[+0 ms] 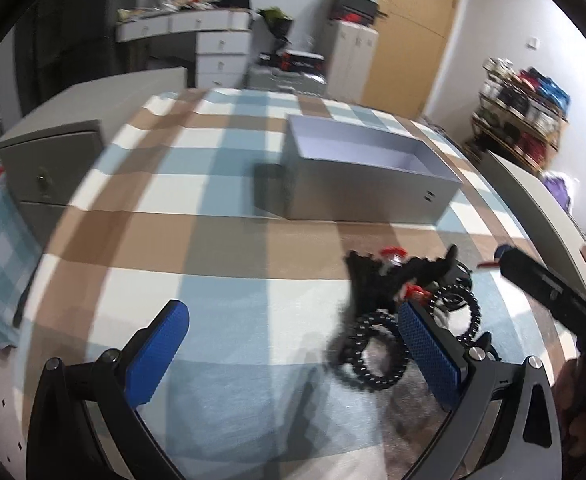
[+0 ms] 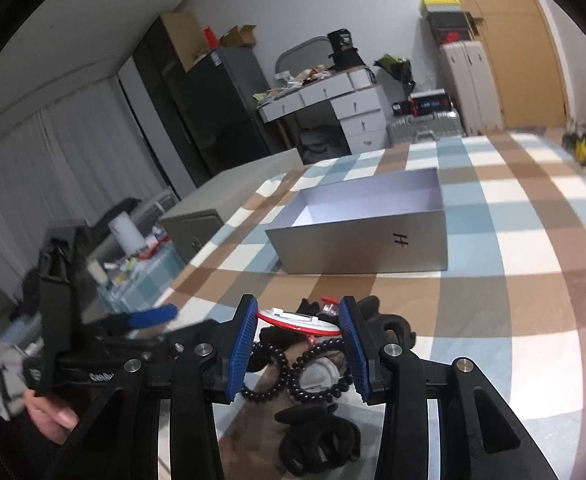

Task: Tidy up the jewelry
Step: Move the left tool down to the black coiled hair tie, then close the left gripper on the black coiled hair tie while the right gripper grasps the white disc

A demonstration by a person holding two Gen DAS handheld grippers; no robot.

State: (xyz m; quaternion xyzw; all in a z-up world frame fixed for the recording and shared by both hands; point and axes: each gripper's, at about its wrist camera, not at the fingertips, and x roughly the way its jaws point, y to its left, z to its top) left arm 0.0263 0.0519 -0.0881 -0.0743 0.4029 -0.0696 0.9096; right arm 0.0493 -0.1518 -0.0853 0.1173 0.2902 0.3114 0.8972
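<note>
The right gripper (image 2: 299, 354) fingers grasp a stiff, light, slippery red-and-white clip (image 2: 299, 322) by its ends, above the loose bead bracelets (image 2: 319, 376), while the left gripper (image 1: 293, 356) fingers stand released, beside them.

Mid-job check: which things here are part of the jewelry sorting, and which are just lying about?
Belongs to the job:
- red-and-white oval piece between the right claw pads
- black bead bracelets
- grey open box
- left claw

Lying about:
- white desk
- silver suitcase
- grey cabinet
</note>
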